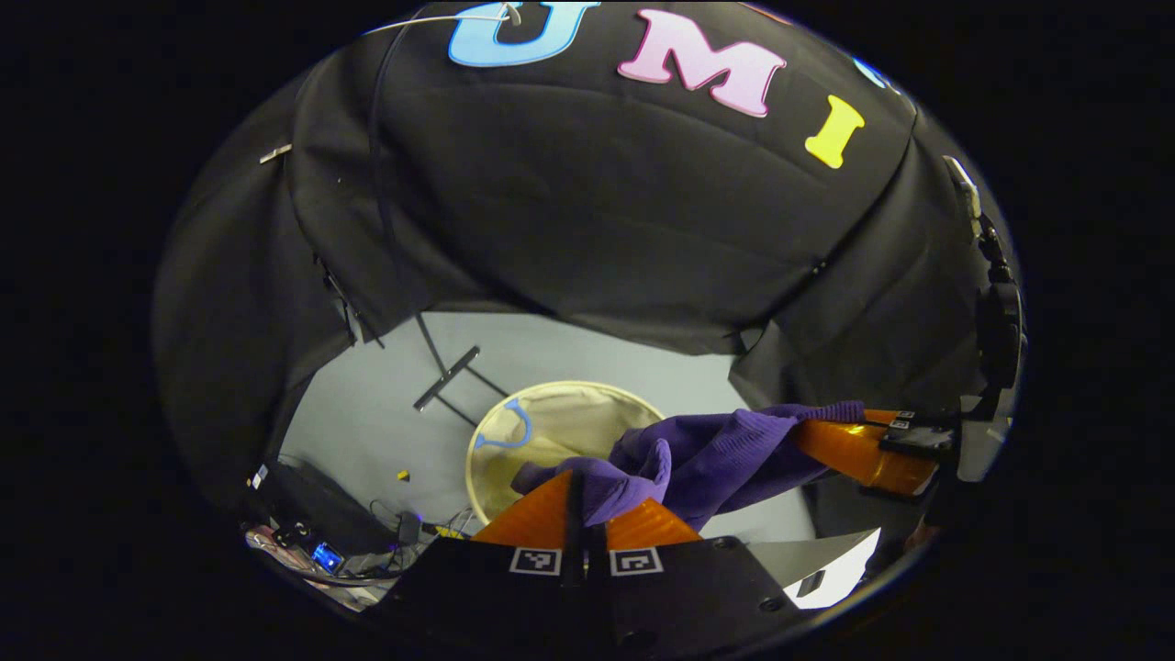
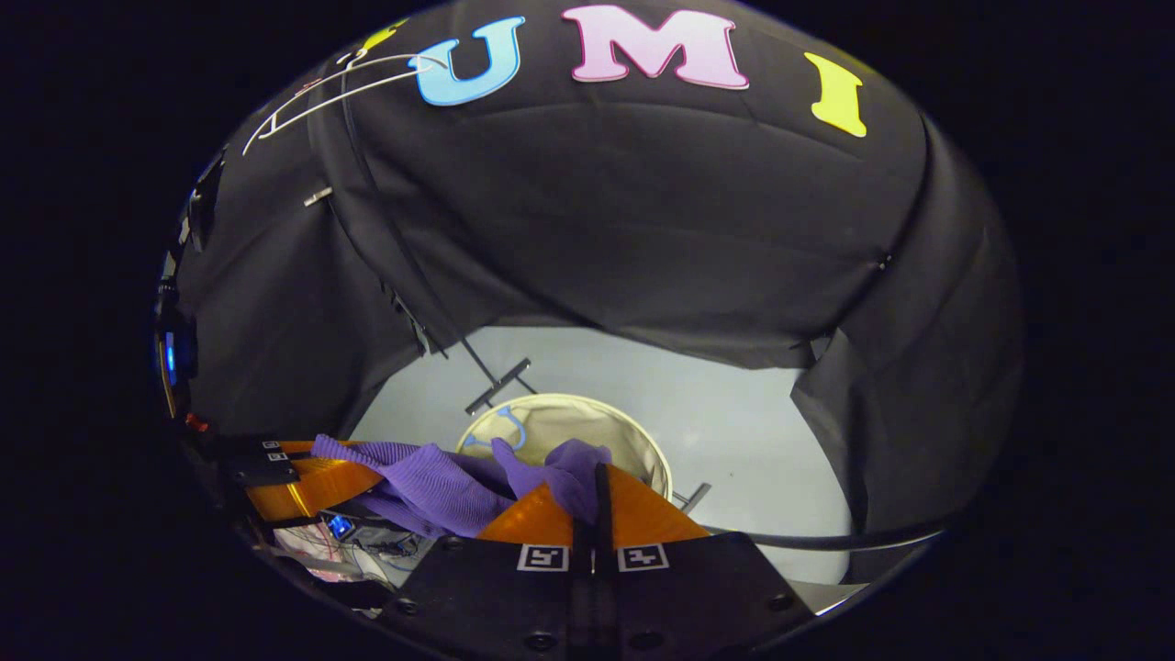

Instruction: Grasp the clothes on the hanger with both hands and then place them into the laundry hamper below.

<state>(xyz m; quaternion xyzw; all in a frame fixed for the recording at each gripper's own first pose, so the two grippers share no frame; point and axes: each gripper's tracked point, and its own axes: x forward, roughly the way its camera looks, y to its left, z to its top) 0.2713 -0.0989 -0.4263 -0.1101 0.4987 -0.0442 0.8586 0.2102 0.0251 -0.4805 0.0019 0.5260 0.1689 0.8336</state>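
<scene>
both claws, left gripper point(image 1: 586, 500) and right gripper point(image 2: 597, 496), pinch closed on the purple garment point(image 1: 707, 450) slung between them; laundry hamper point(image 1: 551, 404) sits ahead below. carrying step; next, lower and release.

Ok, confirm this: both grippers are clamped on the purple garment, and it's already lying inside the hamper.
Not lying inside. Both views show the purple garment stretched between the left gripper and right gripper, above the hamper. Both are clamped on it.
</scene>
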